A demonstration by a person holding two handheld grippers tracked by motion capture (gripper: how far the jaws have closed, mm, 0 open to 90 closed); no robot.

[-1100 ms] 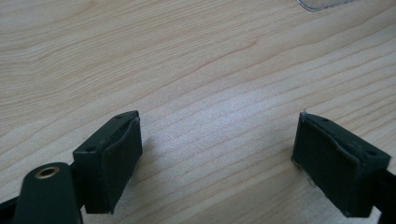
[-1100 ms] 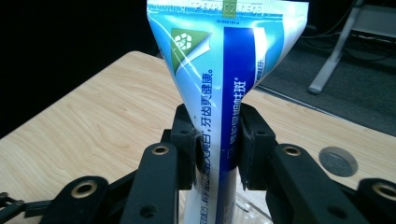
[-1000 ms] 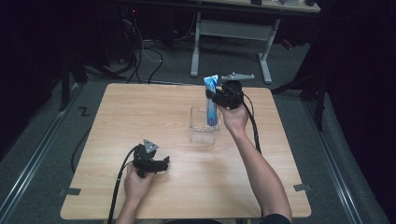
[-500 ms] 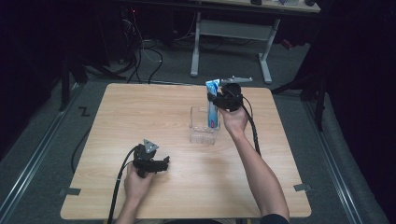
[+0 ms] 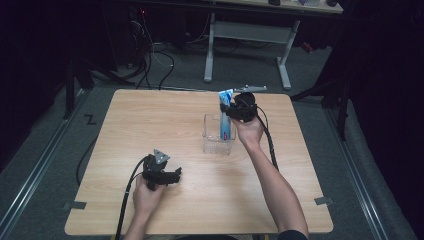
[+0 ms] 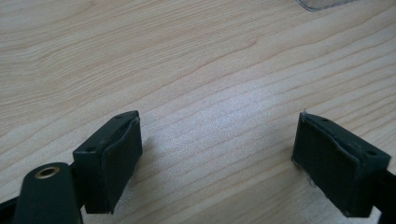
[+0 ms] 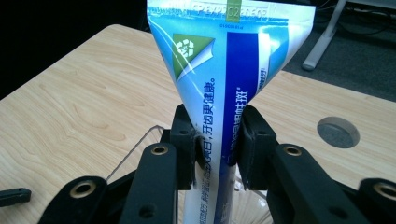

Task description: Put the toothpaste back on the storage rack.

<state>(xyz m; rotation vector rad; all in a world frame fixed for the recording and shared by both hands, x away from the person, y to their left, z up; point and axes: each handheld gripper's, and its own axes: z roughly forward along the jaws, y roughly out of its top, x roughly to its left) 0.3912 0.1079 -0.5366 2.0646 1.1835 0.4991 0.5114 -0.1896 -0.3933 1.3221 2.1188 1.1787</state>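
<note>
While upright, toothpaste tube (image 7: 224,93) between fingers (image 7: 184,140)

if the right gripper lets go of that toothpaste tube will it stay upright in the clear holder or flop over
Probably it leans rather than falls: the tube stands with its lower end inside the holder, whose walls should catch it. It looks soft; the right gripper pinches it narrow. The wide crimped end is uppermost, so it may tip toward one wall.
</note>
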